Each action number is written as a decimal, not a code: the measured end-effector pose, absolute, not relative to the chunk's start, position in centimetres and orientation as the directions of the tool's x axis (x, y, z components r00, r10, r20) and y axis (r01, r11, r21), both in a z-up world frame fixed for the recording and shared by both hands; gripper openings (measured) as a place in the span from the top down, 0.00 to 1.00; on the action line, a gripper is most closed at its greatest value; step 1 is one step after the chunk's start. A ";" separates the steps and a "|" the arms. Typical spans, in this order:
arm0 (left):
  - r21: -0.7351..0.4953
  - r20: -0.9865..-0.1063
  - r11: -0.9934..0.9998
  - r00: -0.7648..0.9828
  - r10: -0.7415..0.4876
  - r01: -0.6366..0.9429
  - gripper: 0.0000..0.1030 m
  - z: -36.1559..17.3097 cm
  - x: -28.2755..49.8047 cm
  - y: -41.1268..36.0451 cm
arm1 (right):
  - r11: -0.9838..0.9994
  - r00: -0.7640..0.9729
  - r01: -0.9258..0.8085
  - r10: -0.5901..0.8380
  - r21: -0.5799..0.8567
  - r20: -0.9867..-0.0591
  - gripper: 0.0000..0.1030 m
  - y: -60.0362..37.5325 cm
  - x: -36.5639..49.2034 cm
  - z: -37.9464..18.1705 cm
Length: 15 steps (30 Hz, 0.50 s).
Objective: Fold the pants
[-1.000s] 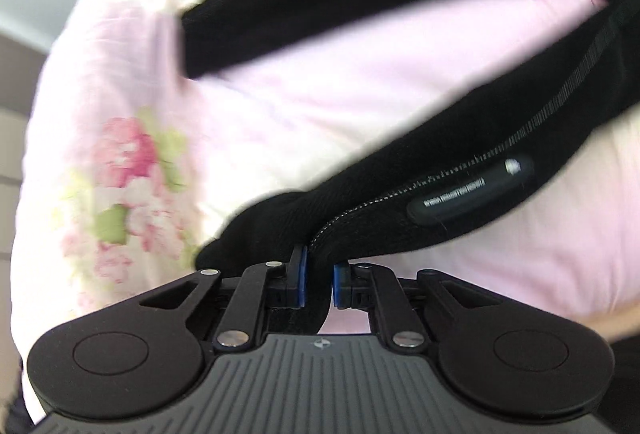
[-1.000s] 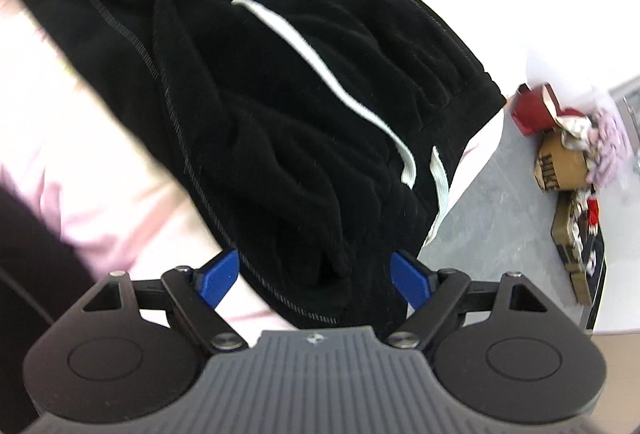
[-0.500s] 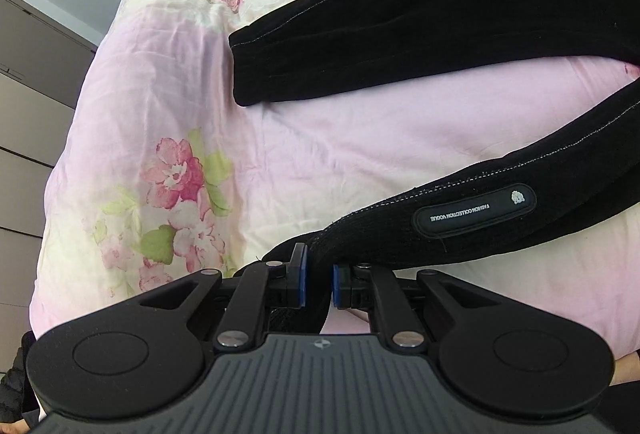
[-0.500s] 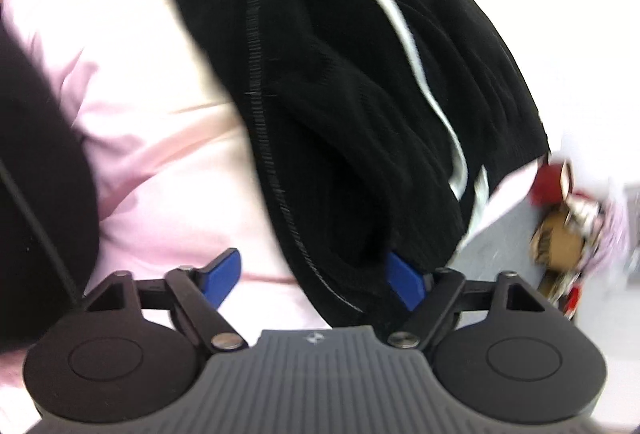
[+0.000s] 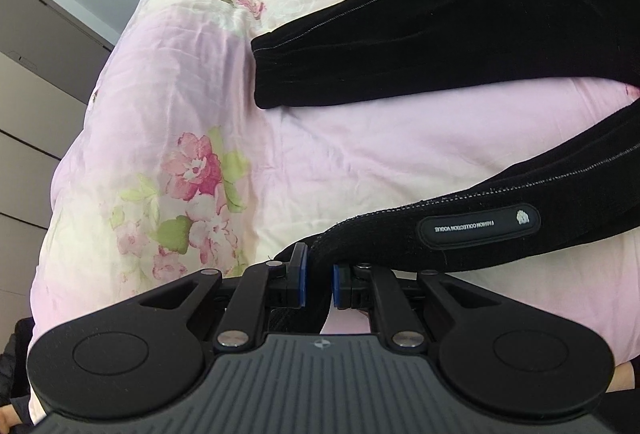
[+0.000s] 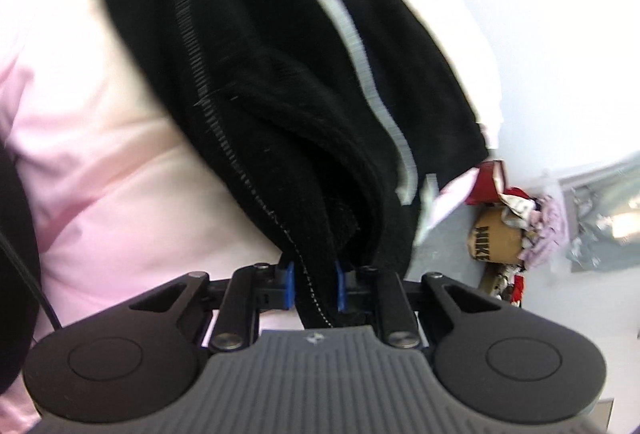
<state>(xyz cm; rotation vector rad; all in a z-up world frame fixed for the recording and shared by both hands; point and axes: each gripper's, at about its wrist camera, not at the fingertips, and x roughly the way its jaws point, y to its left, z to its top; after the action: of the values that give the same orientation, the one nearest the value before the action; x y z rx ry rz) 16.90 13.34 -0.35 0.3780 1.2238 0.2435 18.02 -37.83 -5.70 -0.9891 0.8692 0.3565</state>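
Observation:
Black pants lie on a pink floral bedspread point(image 5: 360, 153). In the left wrist view one leg point(image 5: 460, 25) lies flat across the top with its cuff at the left. The nearer leg point(image 5: 560, 193), with a dark label patch point(image 5: 478, 226), runs from the right down into my left gripper point(image 5: 319, 284), which is shut on its cuff end. In the right wrist view my right gripper point(image 6: 314, 288) is shut on the bunched waist fabric point(image 6: 280, 93), whose white drawstring point(image 6: 360, 53) hangs down the cloth.
A grey wardrobe point(image 5: 36, 81) stands left of the bed. In the right wrist view a grey floor point(image 6: 452, 274) beside the bed holds a brown Nike box point(image 6: 496, 238), red items point(image 6: 490, 181) and a silver bag point(image 6: 604, 218).
My right gripper went from open around the waist fabric to shut on it. The left gripper kept its grip while its view swung to show more of the bed.

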 end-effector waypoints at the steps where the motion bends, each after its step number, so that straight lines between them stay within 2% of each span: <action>1: 0.407 -0.863 0.913 0.331 0.382 0.009 0.87 -0.1 16.7 13.5 | 0.556 0.640 -0.593 -0.112 -0.582 -0.760 0.88 -38.0 18.0 -4.8; 11: 0.384 -0.789 0.909 0.455 0.413 -0.159 0.88 4.6 12.9 14.7 | 0.704 0.824 -0.314 -0.130 -0.637 -0.551 0.92 -36.6 16.0 4.3; 15: 0.364 -0.744 0.907 0.521 0.419 -0.211 0.88 6.9 10.7 15.3 | 0.739 0.850 -0.254 -0.137 -0.623 -0.509 0.93 -36.2 13.7 7.2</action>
<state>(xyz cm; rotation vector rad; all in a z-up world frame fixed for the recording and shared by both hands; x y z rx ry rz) 10.72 15.31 6.91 0.2404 0.9518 0.3815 13.67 -36.18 7.23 -0.7461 0.5641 0.0686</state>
